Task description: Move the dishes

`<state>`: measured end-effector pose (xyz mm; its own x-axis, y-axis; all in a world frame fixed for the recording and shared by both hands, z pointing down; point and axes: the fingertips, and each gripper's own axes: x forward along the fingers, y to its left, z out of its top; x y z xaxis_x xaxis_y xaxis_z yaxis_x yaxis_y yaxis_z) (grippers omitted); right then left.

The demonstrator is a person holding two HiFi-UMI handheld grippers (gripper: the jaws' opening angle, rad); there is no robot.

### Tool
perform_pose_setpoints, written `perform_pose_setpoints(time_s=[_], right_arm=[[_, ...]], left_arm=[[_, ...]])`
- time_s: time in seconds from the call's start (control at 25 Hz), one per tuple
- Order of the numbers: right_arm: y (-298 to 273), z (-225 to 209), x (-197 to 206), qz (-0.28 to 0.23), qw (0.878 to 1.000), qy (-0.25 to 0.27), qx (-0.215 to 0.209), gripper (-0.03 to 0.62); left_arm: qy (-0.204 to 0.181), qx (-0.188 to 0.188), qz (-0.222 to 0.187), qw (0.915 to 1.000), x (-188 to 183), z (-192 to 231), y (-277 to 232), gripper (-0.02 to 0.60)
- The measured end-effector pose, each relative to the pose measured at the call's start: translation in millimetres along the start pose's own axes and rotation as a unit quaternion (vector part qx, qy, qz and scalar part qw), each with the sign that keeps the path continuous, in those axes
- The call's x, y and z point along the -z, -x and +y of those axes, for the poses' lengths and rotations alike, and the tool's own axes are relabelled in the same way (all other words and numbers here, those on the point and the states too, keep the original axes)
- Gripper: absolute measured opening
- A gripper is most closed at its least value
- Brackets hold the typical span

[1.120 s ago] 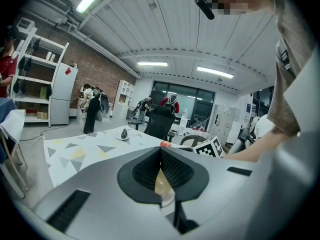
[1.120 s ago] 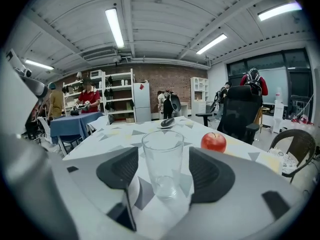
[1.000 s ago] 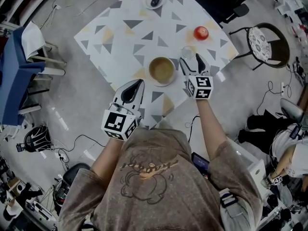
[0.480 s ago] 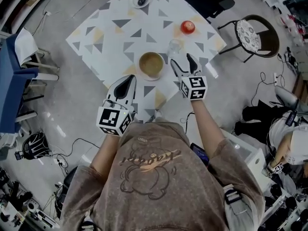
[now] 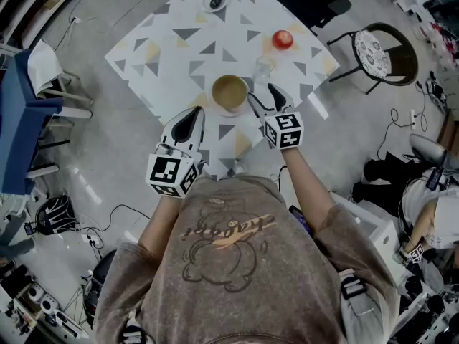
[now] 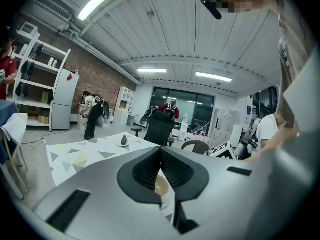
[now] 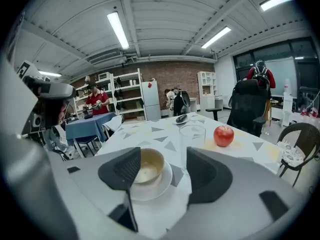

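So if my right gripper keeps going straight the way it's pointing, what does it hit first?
Likely the saucer under the bowl: its right rim shows ahead between the right gripper's open jaws, which have just been closing. The glass stands just beyond; depth is unclear.

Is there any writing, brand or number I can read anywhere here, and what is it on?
Nothing here reads clearly.
Shirt: a script word in the print, too warped to read.
Left marker cube, right marker cube: black-and-white square patterns, no letters or numbers.
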<state>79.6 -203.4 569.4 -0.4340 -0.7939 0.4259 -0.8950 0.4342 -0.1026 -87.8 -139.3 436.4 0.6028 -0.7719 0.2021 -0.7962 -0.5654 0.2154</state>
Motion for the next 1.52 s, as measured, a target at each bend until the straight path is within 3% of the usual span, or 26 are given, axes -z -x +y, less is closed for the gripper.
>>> perform_pose_setpoints(time_s=[0.48,1.0,1.32,1.52], right_arm=[[-33,12,37,0.059,0.998,-0.018,-0.022,0.27],[-67,15,55,0.099,0.994,-0.041,-0.017,0.239],[-77,11,64,0.125,0.991,-0.038,-0.008,0.19],[-81,11,65,0.136,0.99,-0.039,-0.002,0.123]], left_arm=[[-0.002,-0.014,0.011,0.9998,5,12,5,0.017],[0.005,-0.032,0.019,0.9993,7,29,1,0.017],[0.01,-0.033,0.018,0.9993,6,32,-5,0.017],[0.012,-0.031,0.019,0.9993,6,33,-8,0.017]])
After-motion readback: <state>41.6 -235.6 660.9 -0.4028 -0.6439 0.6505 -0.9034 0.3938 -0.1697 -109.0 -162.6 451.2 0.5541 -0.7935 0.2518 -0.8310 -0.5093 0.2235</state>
